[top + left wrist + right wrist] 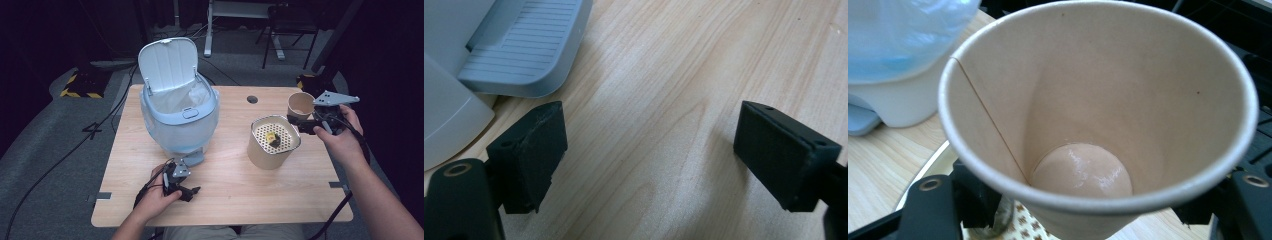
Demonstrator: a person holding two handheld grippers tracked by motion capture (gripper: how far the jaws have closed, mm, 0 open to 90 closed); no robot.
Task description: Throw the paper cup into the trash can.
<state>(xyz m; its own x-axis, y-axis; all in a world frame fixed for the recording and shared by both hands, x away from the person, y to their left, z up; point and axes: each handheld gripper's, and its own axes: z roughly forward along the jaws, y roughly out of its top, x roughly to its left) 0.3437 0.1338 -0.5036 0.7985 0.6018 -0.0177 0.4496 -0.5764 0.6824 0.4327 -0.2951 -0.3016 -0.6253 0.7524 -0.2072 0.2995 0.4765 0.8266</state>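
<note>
Brown paper cup [1098, 125], clamped by the right gripper's [305, 122] fingers at right of frame, hung tilted over the strainer container [273, 141], likely emptying, while the left gripper's [192, 192] fingers gaped wide on the surface [235, 190] beside the pedal bin [180, 120].

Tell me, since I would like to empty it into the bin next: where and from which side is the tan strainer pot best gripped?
Judging by its shape, grip the strainer pot by its thin upper rim, one jaw inside and one outside, coming from above on its right side. The body looks too wide for the jaws, and the right gripper, shut on the paper cup, is nearest there.
</note>
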